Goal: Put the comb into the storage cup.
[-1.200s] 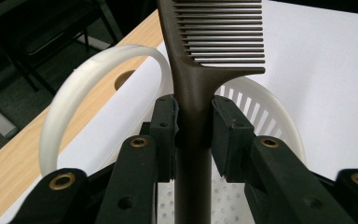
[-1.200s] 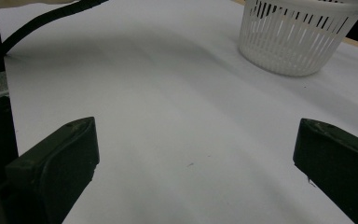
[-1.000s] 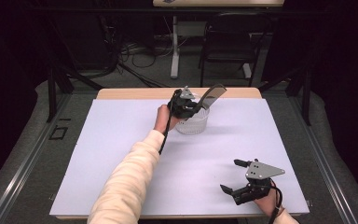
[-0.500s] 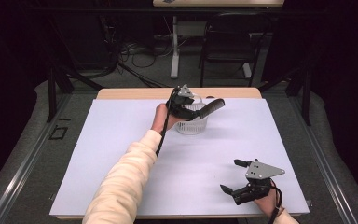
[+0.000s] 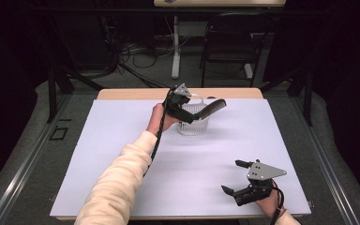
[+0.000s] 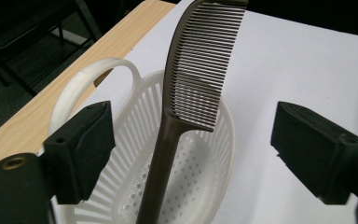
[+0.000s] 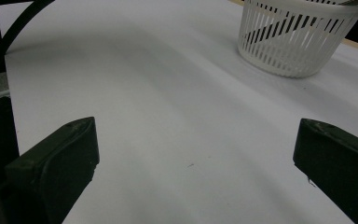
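on the white table sheet [image 5: 122,140], a dark comb [image 6: 196,70] leans in the white basket [image 6: 135,154], between the left gripper [image 6: 186,140]'s jaws, which have just been opening, untouched. right gripper [image 5: 236,177], at five o'clock, gapes empty.

The white basket [image 5: 193,123] stands at the far middle of the worktop [image 5: 122,140], with a brown comb [image 5: 209,110] leaning out over its right rim. The left gripper [image 5: 183,112] hangs at the basket's left side, blocking that approach. The near-right corner holds the right gripper [image 5: 236,177]; the sheet between lies bare.
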`<state>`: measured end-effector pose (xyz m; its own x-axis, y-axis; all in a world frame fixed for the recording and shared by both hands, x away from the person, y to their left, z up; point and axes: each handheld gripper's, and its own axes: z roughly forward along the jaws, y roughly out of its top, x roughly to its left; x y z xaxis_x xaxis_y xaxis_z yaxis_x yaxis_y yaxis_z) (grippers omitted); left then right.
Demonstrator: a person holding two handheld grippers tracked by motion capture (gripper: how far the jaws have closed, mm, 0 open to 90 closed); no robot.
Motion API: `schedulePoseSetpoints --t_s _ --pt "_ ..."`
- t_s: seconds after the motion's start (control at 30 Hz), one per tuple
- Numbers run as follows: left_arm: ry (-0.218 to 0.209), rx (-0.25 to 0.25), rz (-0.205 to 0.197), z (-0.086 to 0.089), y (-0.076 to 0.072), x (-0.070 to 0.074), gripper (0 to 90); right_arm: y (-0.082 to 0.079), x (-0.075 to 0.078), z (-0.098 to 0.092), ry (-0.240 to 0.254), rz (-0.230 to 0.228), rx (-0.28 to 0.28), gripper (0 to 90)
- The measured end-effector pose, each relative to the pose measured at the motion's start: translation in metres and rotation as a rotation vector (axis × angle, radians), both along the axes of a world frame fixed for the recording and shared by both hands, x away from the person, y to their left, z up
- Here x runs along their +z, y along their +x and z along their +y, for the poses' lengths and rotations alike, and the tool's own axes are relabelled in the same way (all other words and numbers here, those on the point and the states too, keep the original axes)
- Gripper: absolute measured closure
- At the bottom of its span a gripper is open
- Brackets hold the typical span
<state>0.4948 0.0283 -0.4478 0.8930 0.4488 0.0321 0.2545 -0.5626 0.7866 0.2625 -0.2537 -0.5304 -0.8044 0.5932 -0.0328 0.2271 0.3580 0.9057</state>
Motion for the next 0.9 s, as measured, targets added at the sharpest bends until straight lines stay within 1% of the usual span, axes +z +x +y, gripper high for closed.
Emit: schedulePoseSetpoints --t_s 0.1,0.23,0.33,0.37,0.53,0.7,0.9 --pt "0.009 0.007 -0.006 0.004 -0.003 0.002 4.9 0.000 0.000 0.000 -0.001 0.000 0.001 0.0" --pt "0.025 0.005 -0.009 0.009 -0.007 0.006 0.6 0.000 0.000 0.000 -0.004 0.003 0.001 0.0" --pt "0.026 0.013 -0.010 0.012 -0.010 0.008 0.2 0.000 0.000 0.000 -0.005 0.005 0.000 0.0" --pt "0.033 0.007 -0.011 0.014 -0.011 0.009 0.1 0.000 0.000 0.000 -0.005 0.005 0.000 0.0" --pt "0.047 0.018 -0.009 0.020 -0.017 0.011 0.1 0.000 0.000 0.000 -0.004 0.006 -0.002 0.0" --pt "0.078 0.027 -0.004 0.027 -0.021 0.012 0.1 0.000 0.000 0.000 -0.004 0.004 -0.004 0.0" --pt "0.080 0.039 0.001 0.035 -0.028 0.014 0.1 0.000 0.000 0.000 -0.006 0.006 -0.005 0.0"
